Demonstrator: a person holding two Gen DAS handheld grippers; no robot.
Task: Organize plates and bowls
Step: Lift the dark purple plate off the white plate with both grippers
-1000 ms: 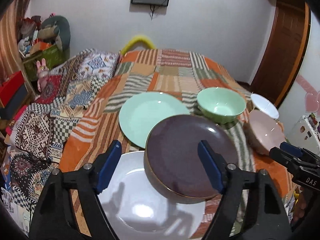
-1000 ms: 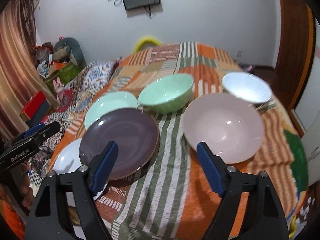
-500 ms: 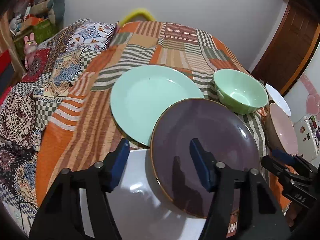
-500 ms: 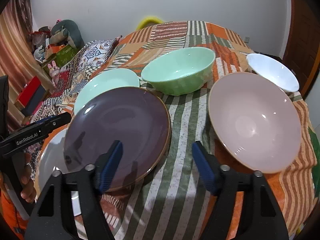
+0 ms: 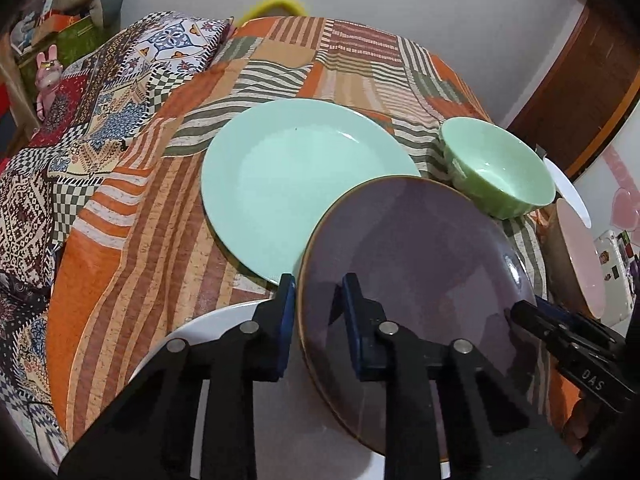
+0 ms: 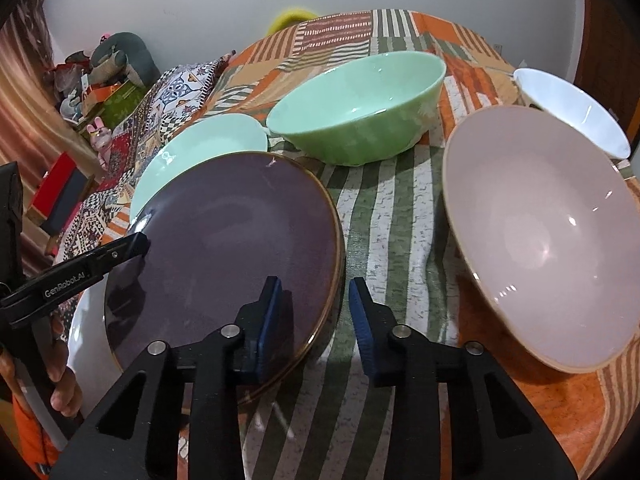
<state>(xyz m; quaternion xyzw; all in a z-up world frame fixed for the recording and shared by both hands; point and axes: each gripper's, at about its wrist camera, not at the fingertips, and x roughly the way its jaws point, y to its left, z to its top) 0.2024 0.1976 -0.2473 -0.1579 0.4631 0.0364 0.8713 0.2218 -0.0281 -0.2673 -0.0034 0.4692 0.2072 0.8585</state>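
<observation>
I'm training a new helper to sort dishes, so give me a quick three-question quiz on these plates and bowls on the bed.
1. How many bowls sit on the bedspread?
2. True or false: the purple plate is stacked inside a bowl.
3. Which dish has its rim between the fingers of both the left gripper and the right gripper? A white plate, B purple plate, C mint plate.

Key
1. Three: green bowl, pink bowl, white bowl.
2. False.
3. B. Both grippers' jaws are closing with its rim between them.
</observation>
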